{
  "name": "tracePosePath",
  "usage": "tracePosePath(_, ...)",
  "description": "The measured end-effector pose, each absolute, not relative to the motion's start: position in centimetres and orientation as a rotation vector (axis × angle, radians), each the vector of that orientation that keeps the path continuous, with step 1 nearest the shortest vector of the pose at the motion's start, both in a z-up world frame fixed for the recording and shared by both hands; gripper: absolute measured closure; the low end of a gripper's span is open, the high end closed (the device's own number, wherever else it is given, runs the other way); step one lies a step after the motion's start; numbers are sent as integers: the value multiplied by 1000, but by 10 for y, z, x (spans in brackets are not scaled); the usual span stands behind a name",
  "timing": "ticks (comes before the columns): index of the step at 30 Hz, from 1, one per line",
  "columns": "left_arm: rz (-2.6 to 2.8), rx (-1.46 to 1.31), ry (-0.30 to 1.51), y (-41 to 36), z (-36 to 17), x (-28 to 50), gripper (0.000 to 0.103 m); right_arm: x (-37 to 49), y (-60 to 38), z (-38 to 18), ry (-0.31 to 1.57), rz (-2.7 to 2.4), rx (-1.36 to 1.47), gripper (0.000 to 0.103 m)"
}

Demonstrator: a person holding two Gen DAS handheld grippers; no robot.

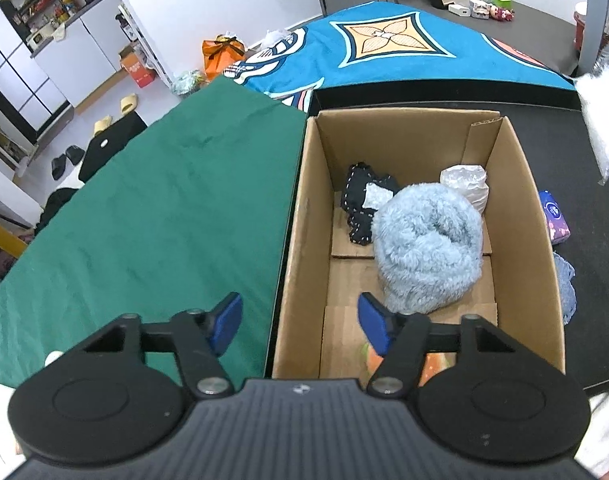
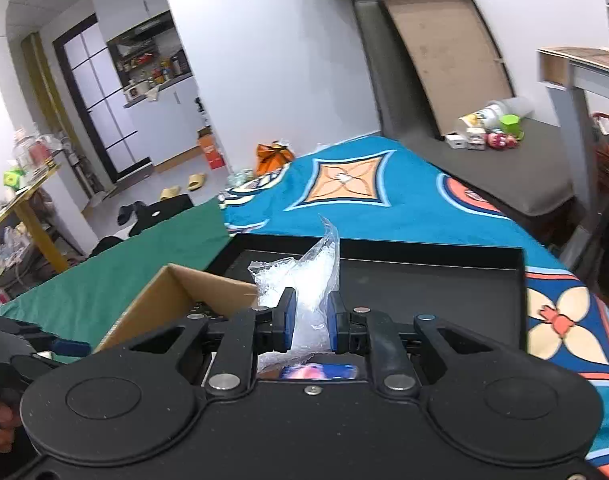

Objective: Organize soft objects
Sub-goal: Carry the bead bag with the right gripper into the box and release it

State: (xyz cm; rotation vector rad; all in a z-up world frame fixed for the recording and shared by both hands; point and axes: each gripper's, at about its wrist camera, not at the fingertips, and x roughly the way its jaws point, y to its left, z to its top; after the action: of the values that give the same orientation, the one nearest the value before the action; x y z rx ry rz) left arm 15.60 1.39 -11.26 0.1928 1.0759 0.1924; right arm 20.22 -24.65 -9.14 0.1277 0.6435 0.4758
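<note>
Soft goods, sorting lot: cardboard box (image 1: pixel 304 216) part-filled, one bag in transit.

Right gripper (image 2: pixel 311 320): jaws clamped on a clear plastic bag (image 2: pixel 304 280) of white filling, held clear of the black tray (image 2: pixel 424 264), likely bound for the box at its 9 o'clock. Left gripper (image 1: pixel 298 326): jaws parted, nothing between them, straddling the box's near-left wall. Inside: blue fluffy roll (image 1: pixel 428 240) centre; black knit item (image 1: pixel 360 204) at 10 o'clock of it; pale bundle (image 1: pixel 466 186) at 1 o'clock, packed rearward, leaving the front floor free.

A fluffy towel (image 1: pixel 428 240) lies in the cardboard box (image 1: pixel 300 240), right of the cloth (image 1: pixel 164 200).
</note>
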Motion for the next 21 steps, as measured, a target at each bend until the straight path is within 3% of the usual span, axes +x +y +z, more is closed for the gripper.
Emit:
tracePosePath(11, 168, 136, 1097, 26, -124, 153, 81, 198, -205, -91, 662, 533, 155, 87)
tracePosePath(15, 180, 107, 1094, 32, -125, 152, 88, 196, -188, -97, 699, 543, 176, 87)
tracePosePath(21, 175, 7, 1082, 45, -123, 149, 90, 190, -157, -104, 771, 573, 173, 87)
